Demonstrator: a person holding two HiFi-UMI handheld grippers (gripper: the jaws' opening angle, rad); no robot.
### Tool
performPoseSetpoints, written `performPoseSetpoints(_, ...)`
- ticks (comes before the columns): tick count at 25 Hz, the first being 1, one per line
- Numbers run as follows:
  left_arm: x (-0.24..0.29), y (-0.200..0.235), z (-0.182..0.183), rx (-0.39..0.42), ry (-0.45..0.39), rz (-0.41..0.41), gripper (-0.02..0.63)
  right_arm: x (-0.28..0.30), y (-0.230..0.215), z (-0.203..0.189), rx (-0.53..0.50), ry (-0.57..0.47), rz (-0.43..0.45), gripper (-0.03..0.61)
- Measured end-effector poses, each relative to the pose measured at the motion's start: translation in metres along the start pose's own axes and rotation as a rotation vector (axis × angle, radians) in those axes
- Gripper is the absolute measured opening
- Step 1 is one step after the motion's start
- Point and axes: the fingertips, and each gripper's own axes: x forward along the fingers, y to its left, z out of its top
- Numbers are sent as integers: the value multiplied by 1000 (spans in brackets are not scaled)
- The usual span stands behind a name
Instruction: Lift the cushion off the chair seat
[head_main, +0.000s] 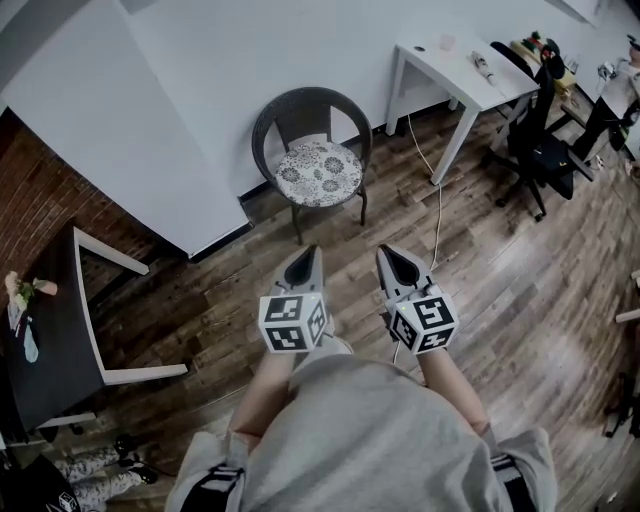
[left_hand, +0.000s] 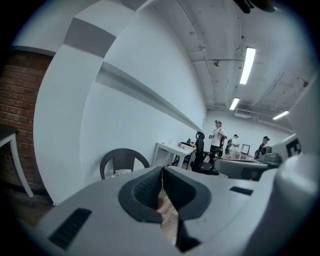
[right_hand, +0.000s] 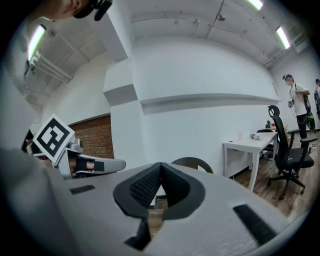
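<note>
A round floral cushion (head_main: 318, 172) lay flat on the dark wicker chair (head_main: 300, 108)'s seat, well ahead of both pairs of jaws.

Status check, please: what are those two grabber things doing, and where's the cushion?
Left gripper and right gripper shut, empty. Cushion on chair seat, untouched. Only floor between.

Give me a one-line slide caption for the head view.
Left gripper and right gripper, both shut and empty, point toward a round floral cushion on a dark wicker chair.
</note>
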Motion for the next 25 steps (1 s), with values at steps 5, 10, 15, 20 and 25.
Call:
performPoseSetpoints(5, 44, 32, 22, 13, 1, -5, 9, 56, -15, 15, -12, 13, 0, 2)
performPoseSetpoints(10, 87, 66, 37, 2, 6, -8, 9, 111, -27, 20, -21, 31, 3, 2)
performPoseSetpoints(15, 127, 98, 46, -4, 20, -24, 11, 159, -37, 20, -22, 50, 3, 2)
performPoseSetpoints(20, 162, 125, 49, -6, 36, -43, 12, 200, -46, 14, -8, 68, -5, 2)
performPoseSetpoints(25, 192, 147, 45, -16, 65, -68, 31, 236, -53, 5, 7, 95, -13, 2)
